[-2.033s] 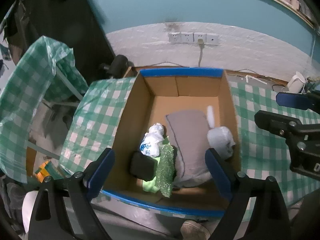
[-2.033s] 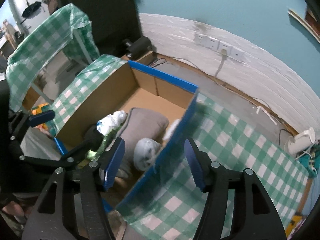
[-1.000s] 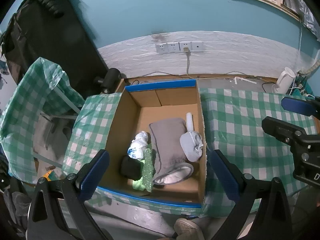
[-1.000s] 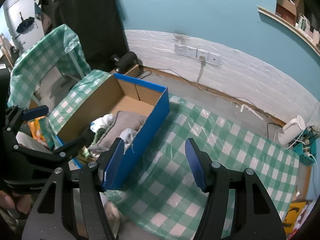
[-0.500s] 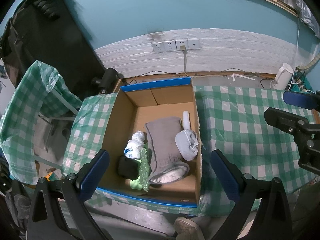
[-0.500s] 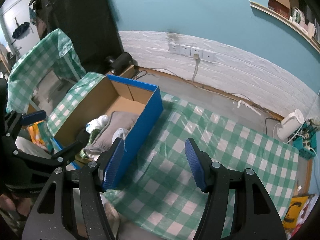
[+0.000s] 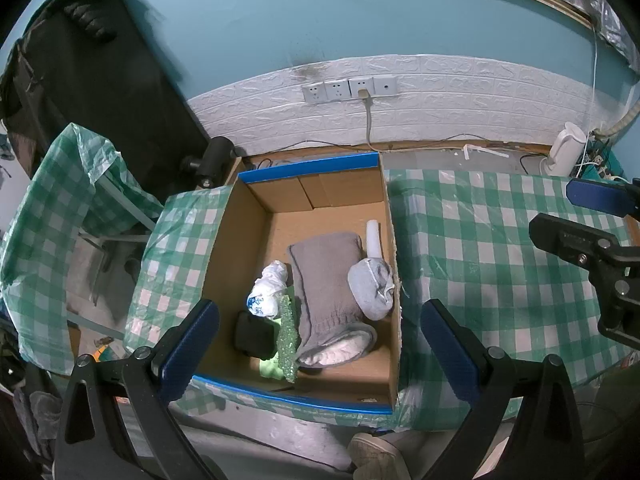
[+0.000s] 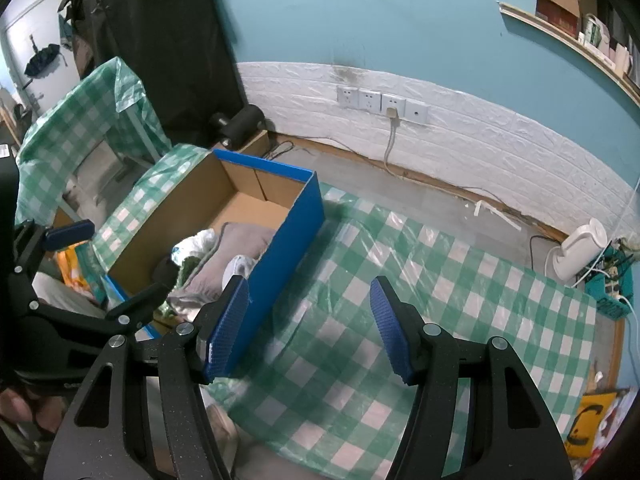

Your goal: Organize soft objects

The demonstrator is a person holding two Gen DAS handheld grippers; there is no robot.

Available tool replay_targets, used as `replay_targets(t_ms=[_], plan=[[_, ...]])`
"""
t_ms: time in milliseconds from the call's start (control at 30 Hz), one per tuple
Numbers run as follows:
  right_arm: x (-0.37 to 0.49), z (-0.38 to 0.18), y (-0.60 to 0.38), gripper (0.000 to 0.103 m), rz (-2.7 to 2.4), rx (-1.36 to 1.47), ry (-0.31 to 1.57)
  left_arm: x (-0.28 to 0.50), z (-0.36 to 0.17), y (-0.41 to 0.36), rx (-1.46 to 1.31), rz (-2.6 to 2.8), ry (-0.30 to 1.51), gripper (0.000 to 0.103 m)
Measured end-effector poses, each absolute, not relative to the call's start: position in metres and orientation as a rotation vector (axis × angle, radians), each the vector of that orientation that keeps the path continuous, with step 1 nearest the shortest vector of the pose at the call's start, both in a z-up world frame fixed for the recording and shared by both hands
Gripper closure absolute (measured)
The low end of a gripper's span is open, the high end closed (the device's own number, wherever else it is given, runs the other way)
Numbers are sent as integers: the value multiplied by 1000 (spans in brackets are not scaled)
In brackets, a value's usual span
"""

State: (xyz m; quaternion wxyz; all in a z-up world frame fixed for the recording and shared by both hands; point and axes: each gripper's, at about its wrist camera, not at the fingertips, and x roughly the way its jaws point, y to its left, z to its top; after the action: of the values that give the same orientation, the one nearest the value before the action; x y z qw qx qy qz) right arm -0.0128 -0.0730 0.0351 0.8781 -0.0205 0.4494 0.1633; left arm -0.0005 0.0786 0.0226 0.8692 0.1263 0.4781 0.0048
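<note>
Both devices hang above the worktop (image 7: 480, 240), angled down, with nothing between the jaws. The left hand-held gripper (image 7: 320, 344) is released, its blue pads spread wide at the lower centre of the left view, framing the near end of the box (image 7: 316, 168). The right hand-held gripper (image 8: 308, 324) is likewise released, jaws apart over bare checked cloth at the lower centre of the right view.

The soft objects lie in the box, clustered toward its near end at frame centre. The open top and the high walls probably serve to keep loose items together.

Count, as visible in the left view:
- one grey cushion (image 7: 324, 276), lying lengthwise in the middle;
- one pale grey bundle (image 7: 370, 284), against the right wall;
- one white roll (image 7: 373, 238), just beyond that bundle;
- one white-and-blue bundle (image 7: 266, 288), left of the cushion;
- one black item (image 7: 254, 334), nearest the lower left corner;
- one green glittery strip (image 7: 288, 340), beside the black item, on a light green piece.

No soft object shows on the cloth outside the box, so the sorting appears complete or nearly so.
</note>
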Motion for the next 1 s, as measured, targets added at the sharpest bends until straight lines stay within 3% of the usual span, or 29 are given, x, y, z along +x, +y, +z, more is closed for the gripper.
replay_targets(t_ms=[1000], plan=[[-13,36,-77,40,338,-44,940,-1,21,76,278,14,1003,2]])
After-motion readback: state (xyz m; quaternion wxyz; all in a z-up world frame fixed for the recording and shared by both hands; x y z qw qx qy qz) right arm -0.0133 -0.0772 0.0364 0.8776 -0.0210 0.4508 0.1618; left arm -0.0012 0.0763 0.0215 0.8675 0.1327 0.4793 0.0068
